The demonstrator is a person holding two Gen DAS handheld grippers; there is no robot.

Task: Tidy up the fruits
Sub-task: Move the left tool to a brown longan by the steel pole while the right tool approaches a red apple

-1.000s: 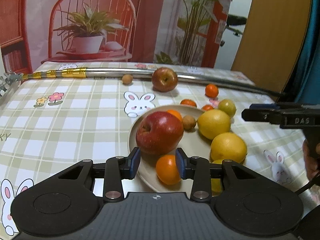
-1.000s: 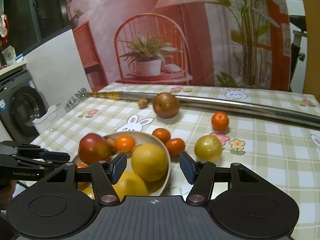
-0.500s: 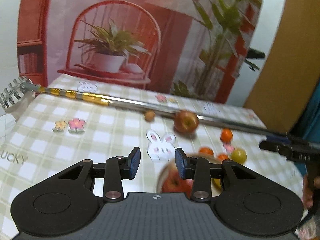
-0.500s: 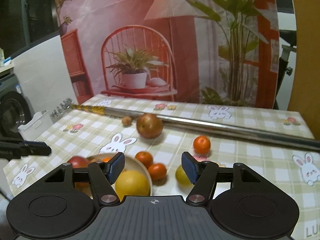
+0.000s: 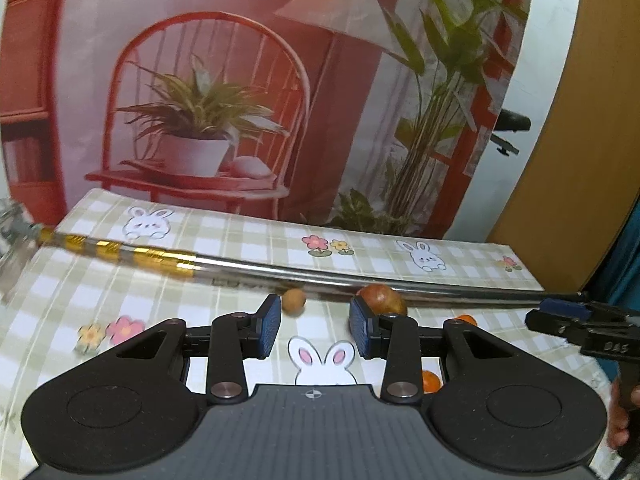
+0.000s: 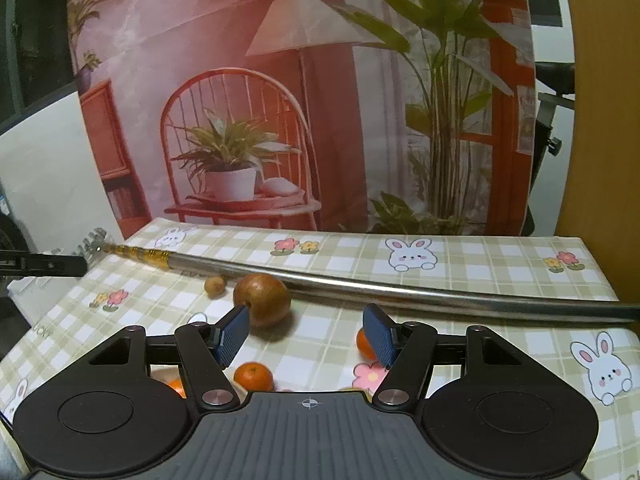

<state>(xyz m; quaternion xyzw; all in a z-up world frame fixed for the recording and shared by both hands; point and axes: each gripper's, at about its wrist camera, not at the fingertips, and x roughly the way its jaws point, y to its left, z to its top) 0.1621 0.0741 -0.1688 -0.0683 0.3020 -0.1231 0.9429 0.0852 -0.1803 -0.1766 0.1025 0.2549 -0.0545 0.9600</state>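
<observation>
My left gripper (image 5: 315, 328) is open and holds nothing, raised above the checked tablecloth. Past its fingertips lie a small brown fruit (image 5: 293, 301) and a reddish-brown apple (image 5: 380, 299), the apple partly behind the right finger. My right gripper (image 6: 306, 334) is also open and holds nothing. The same apple (image 6: 262, 299) sits just beyond its left finger, with the small brown fruit (image 6: 215, 285) to its left. A tangerine (image 6: 253, 376) lies below the gap, and another tangerine (image 6: 363, 347) peeks out behind the right finger. The gripper bodies hide the plate.
A long metal pole (image 6: 400, 292) with a gold-banded end lies across the table behind the fruit. The other gripper's tip shows at the right edge (image 5: 580, 322) of the left wrist view. A printed backdrop stands behind the table.
Both grippers have risen and tilted up away from the plate. The plate of apple, lemons and oranges has dropped out of sight beneath them. Neither gripper's opening changed.
</observation>
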